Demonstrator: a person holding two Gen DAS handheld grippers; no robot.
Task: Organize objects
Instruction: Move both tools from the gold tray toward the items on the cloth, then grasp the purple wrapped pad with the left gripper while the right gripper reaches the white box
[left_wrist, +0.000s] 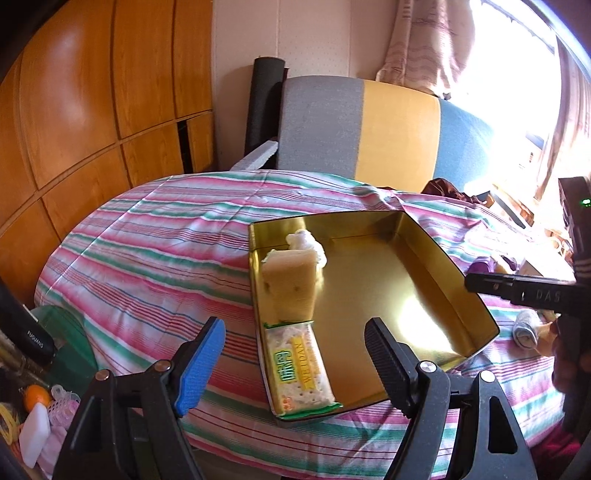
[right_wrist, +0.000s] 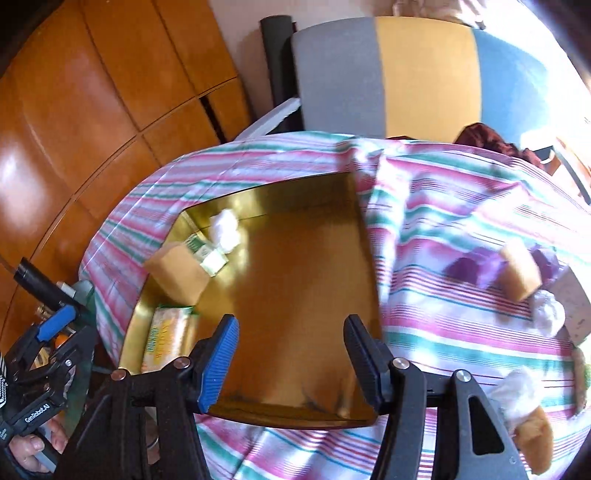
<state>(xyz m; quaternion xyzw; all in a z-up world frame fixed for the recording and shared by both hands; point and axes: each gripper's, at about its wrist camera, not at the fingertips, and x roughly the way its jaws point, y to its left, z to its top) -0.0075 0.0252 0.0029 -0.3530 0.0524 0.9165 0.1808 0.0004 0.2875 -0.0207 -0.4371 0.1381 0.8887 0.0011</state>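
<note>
A shallow gold tin (left_wrist: 388, 280) lies on the striped cloth. Along its left wall sit a yellow sponge (left_wrist: 291, 280), a white crumpled tissue (left_wrist: 304, 240) and a cracker packet (left_wrist: 299, 369). My left gripper (left_wrist: 295, 363) hovers open over the tin's near left corner, holding nothing. In the right wrist view the tin (right_wrist: 295, 277) holds the sponge (right_wrist: 177, 273), the tissue (right_wrist: 225, 229) and the packet (right_wrist: 166, 339). My right gripper (right_wrist: 291, 363) is open and empty above the tin's near edge.
Loose on the cloth to the right lie another sponge (right_wrist: 521, 273), a purple item (right_wrist: 469, 269), white tissues (right_wrist: 546, 314) and a third sponge (right_wrist: 535, 443). A grey, yellow and blue chair back (left_wrist: 369, 125) stands behind the table. Wooden cabinets (left_wrist: 92, 110) line the left.
</note>
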